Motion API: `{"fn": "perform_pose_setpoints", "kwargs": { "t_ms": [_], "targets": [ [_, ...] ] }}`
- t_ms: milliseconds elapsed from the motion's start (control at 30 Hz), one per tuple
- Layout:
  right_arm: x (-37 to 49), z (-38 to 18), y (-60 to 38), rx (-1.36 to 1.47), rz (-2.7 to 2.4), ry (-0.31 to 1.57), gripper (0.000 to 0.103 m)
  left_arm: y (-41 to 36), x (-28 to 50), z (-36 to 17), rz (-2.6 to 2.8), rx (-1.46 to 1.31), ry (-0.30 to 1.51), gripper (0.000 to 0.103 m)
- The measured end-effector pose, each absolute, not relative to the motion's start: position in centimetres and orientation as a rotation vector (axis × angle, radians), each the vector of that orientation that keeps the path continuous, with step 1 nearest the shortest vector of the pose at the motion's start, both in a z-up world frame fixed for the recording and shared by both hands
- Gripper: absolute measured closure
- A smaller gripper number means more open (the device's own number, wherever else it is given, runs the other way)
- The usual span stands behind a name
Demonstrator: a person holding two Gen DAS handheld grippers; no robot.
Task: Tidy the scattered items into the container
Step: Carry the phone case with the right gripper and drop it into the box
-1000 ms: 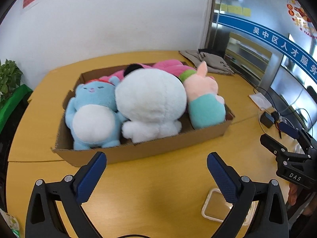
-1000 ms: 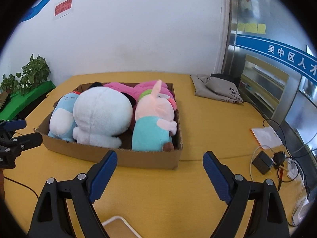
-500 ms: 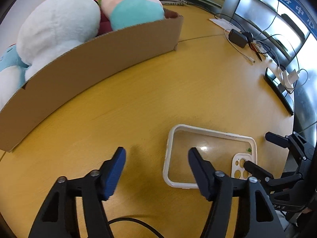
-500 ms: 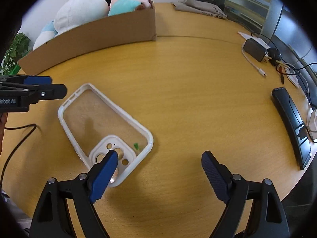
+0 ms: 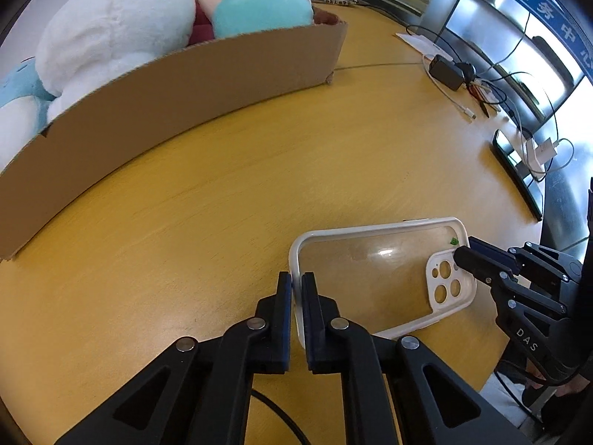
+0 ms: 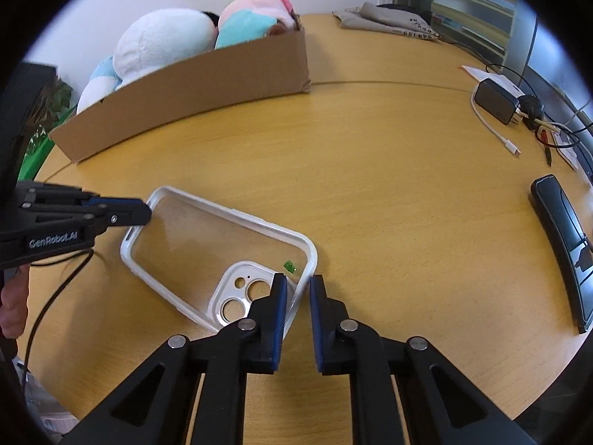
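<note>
A clear phone case (image 5: 374,270) with a white rim lies on the yellow table, also in the right wrist view (image 6: 207,244). My left gripper (image 5: 296,282) is shut on the case's plain short end. My right gripper (image 6: 296,285) is shut on the rim at the camera-cutout end. It shows from the side in the left wrist view (image 5: 463,256), and the left gripper shows in the right wrist view (image 6: 144,211). A cardboard box (image 5: 178,85) behind the case holds several plush toys (image 5: 115,26); the box (image 6: 207,89) also shows in the right wrist view.
A charger brick with cables (image 6: 496,100), a black phone (image 6: 563,241), and a folded grey cloth (image 6: 385,18) lie on the right and far side of the table. A green plant (image 6: 48,111) stands at the left. The table's rounded edge is close in front.
Both grippers dropped from looking at the box down to the table. They closed from wide open onto opposite ends of the phone case.
</note>
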State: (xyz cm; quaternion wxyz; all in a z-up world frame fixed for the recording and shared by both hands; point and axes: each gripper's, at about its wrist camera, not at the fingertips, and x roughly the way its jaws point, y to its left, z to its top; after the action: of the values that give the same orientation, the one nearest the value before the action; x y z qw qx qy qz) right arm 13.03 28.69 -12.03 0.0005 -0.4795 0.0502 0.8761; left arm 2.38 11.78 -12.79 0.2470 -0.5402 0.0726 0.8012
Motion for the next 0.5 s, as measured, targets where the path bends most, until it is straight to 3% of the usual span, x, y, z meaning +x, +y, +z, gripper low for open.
{"fn": "perform_pose_setpoints", "kwargs": {
  "t_ms": [233,500],
  "targets": [
    [10.4,-6.1,27.2,-1.298,2.943,0.066,0.094,8.1,1.8,-4.9,2.355,-1.301,0.105,0.098],
    [1.9,2.0,23.1,-1.035,3.171,-0.075,0.094,3.5,-4.0,2.8,2.586,-1.122,0.092,0.098]
  ]
}}
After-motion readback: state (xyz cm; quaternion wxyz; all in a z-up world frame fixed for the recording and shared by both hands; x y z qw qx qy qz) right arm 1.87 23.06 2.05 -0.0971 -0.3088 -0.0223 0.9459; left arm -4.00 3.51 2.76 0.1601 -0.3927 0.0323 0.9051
